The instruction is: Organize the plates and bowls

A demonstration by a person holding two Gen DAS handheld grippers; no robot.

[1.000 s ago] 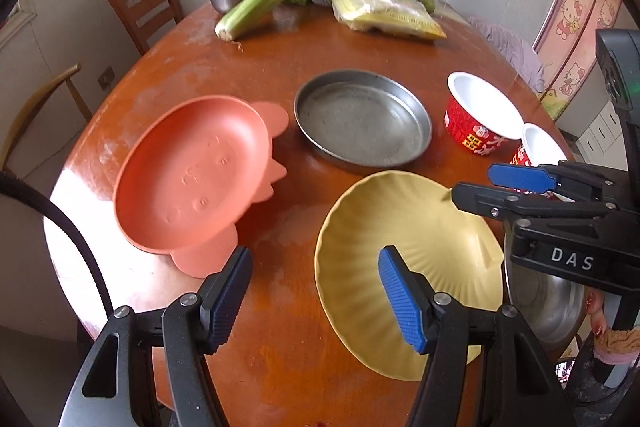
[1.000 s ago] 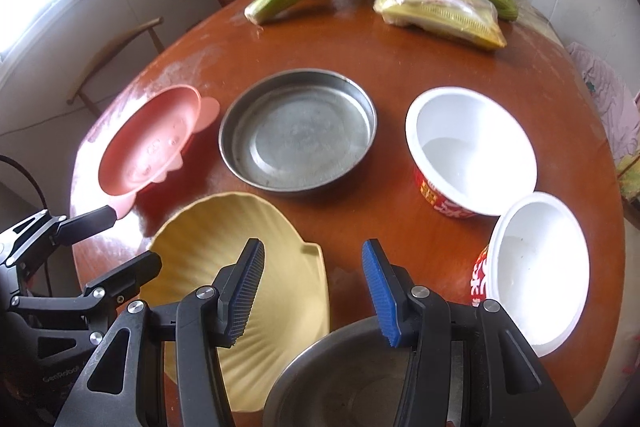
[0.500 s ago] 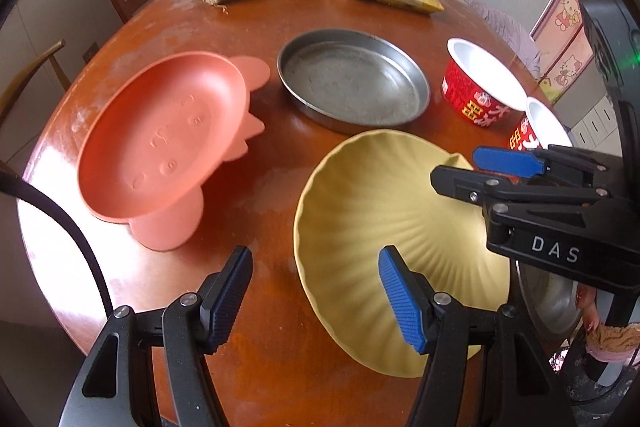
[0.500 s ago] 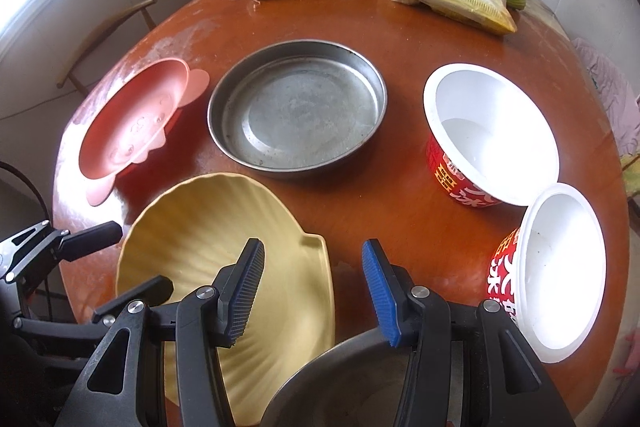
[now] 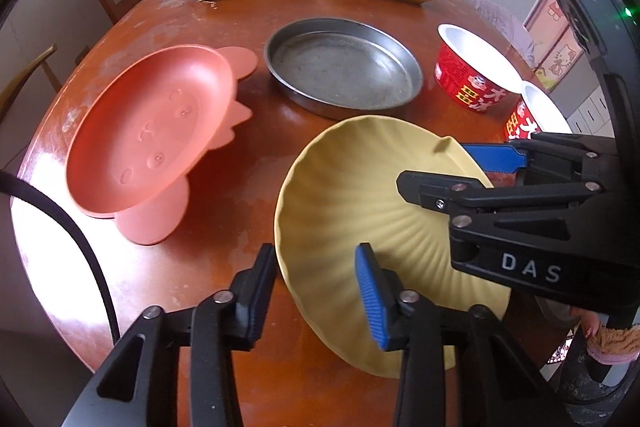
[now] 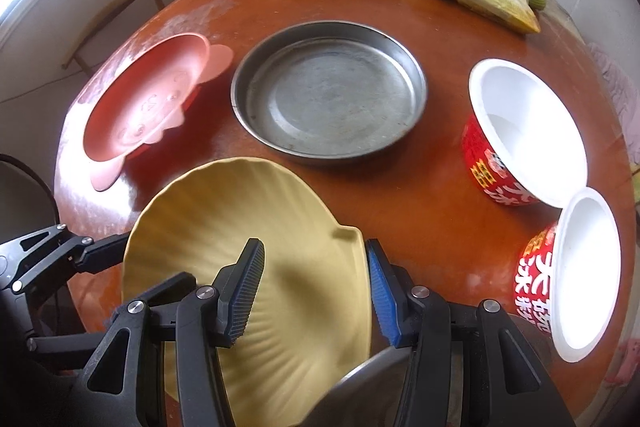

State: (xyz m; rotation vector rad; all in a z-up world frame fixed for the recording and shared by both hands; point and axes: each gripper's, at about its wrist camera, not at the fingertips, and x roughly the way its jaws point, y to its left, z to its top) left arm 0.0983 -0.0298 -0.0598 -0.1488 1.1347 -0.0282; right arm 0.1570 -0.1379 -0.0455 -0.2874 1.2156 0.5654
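Yellow plate (image 5: pixel 372 187) near the table's (image 5: pixel 240 27) front edge looks stiff, light and slick; its thin rim is the hold. Left gripper (image 5: pixel 316 291) is closing astride that rim; right gripper (image 6: pixel 316 291), half-open, straddles the opposite edge.

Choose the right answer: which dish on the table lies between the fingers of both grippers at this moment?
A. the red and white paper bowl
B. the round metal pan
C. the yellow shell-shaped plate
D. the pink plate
C: the yellow shell-shaped plate has its near rim between the closing left gripper and its far edge between the right gripper.
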